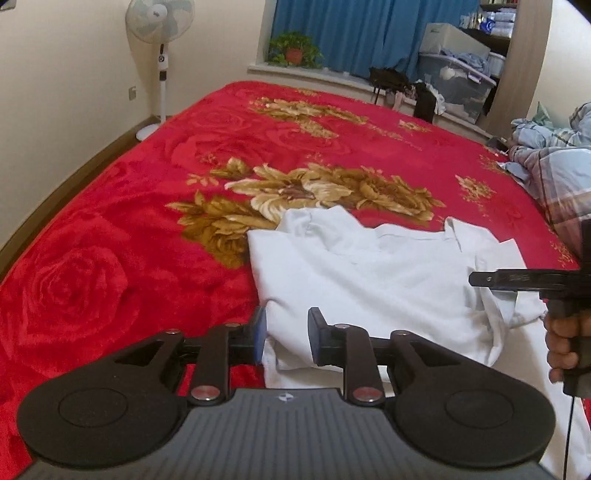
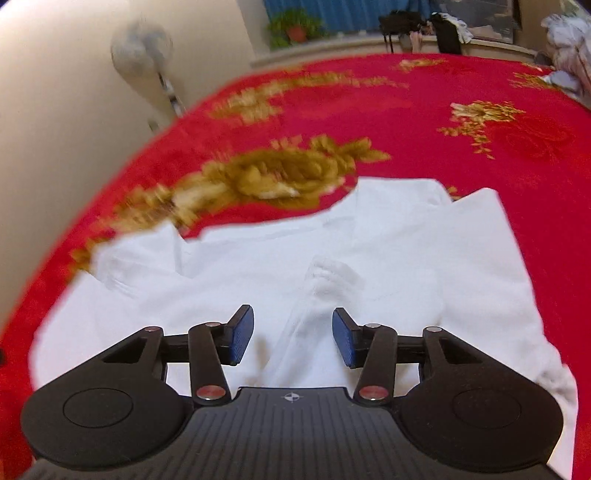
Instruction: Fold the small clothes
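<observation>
Left wrist view: a white shirt (image 1: 369,273) lies rumpled on a red bedspread (image 1: 129,221), and the left gripper (image 1: 286,338), jaws narrowly parted and empty, sits over its near edge. Right wrist view: the right gripper (image 2: 292,338), jaws moderately apart and empty, hovers above a raised crease mid-shirt. The cloth looks light, soft and floppy, so pinching a hem or corner seems best.

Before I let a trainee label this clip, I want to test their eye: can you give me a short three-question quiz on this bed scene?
1. True or false: the white shirt lies on a red floral blanket.
2. Which stands by the wall beyond the bed: A a fan, B a ladder, C a lamp?
3. Fill in: the jaws of the right gripper are ___ over the shirt.

Key: 1 true; 2 A; 3 open.
</observation>
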Demonstrator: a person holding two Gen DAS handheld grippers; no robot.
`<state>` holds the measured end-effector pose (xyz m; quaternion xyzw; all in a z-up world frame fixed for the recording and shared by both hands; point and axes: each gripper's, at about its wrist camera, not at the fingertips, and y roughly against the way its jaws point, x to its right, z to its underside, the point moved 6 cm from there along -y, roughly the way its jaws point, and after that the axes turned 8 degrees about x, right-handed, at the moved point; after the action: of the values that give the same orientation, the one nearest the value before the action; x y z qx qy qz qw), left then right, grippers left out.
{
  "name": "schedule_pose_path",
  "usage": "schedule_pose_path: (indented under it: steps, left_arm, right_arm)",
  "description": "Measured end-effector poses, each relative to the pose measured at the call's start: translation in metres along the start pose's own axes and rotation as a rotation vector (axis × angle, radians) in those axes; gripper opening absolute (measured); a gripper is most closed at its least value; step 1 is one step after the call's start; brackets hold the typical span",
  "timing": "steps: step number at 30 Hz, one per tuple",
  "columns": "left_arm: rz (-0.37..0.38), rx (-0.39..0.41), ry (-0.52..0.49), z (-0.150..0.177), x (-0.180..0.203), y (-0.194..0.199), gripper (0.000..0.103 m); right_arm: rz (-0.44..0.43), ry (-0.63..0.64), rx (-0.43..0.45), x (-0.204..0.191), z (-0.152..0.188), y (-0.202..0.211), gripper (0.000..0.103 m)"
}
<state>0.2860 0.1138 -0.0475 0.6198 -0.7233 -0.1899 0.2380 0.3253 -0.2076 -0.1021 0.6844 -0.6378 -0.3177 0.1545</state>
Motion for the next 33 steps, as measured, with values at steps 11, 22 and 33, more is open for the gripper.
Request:
schedule_pose_path:
  steps: [11, 22, 33]
  left_arm:
    - [0.025, -0.010, 0.053, -0.004, -0.005, -0.017, 0.027]
    - [0.053, -0.069, 0.076, 0.015, 0.005, -0.056, 0.036]
    - [0.038, -0.102, 0.132, 0.023, -0.004, -0.069, 0.045]
  right_arm:
    - [0.050, -0.170, 0.520, 0.038, -0.067, 0.105, 0.003]
    - [0.177, -0.551, 0.228, 0.165, 0.016, 0.036, 0.007]
    - [0.113, -0.465, 0.202, 0.159, -0.011, 0.015, 0.004]
